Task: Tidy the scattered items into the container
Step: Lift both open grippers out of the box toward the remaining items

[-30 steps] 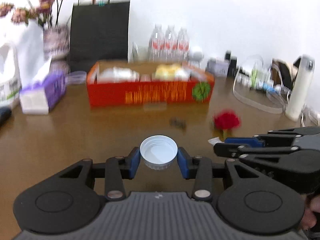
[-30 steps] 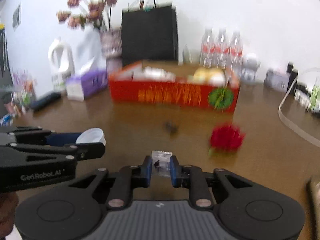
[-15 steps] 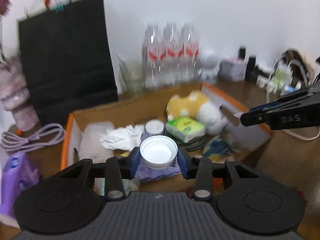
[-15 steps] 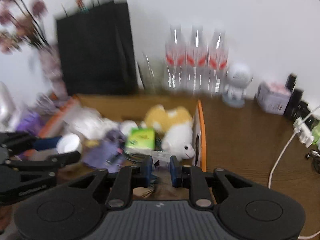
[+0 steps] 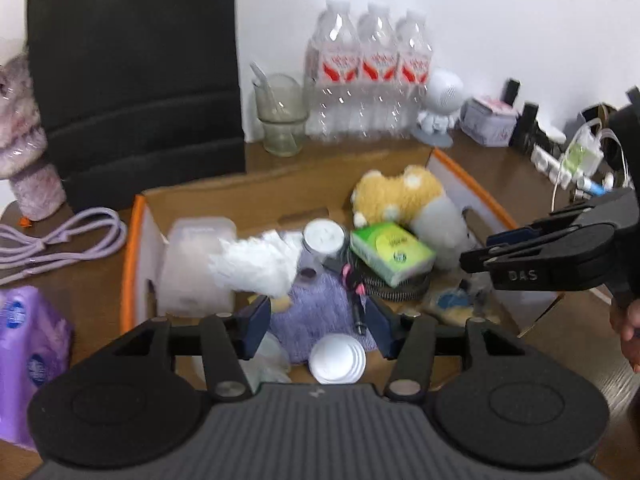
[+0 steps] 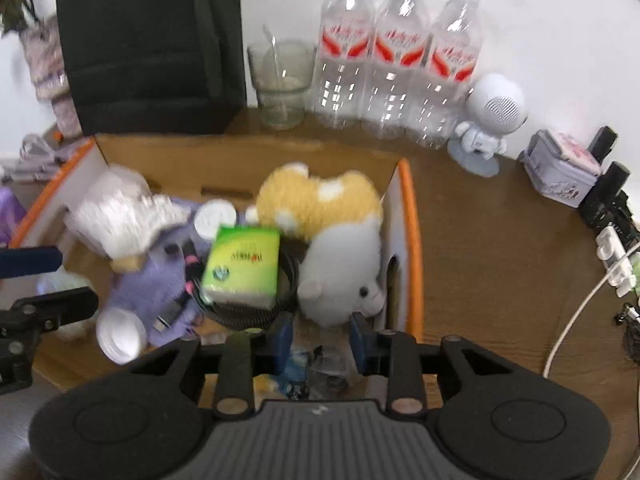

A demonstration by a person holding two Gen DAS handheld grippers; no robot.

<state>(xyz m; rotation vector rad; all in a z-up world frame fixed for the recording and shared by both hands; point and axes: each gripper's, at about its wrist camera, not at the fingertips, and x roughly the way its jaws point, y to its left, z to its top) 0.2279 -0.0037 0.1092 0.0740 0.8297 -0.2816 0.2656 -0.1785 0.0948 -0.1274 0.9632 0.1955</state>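
My left gripper (image 5: 318,328) hangs over the near left of the orange-rimmed cardboard box (image 5: 128,260), its jaws opening. The white cap (image 5: 338,360) sits loose just below the fingers, on the box floor by a purple cloth (image 5: 316,312). My right gripper (image 6: 320,340) is over the near right of the box (image 6: 412,248), jaws also opening; a clear crumpled packet (image 6: 328,364) shows low between the fingers, free of the pads. The cap (image 6: 120,336) appears at the left here. Each gripper appears in the other's view: right gripper (image 5: 478,249), left gripper (image 6: 68,280).
The box holds a yellow-and-white plush toy (image 5: 400,196), a green tissue pack (image 5: 390,250), white paper and a clear tub. Behind it stand water bottles (image 5: 368,68), a glass (image 5: 280,120) and a black bag (image 5: 136,60). White cables (image 6: 580,300) lie at right.
Both grippers travelled from the open table to above the box. The left let go of the white cap and the right let go of the small packet; both stand wider than before.
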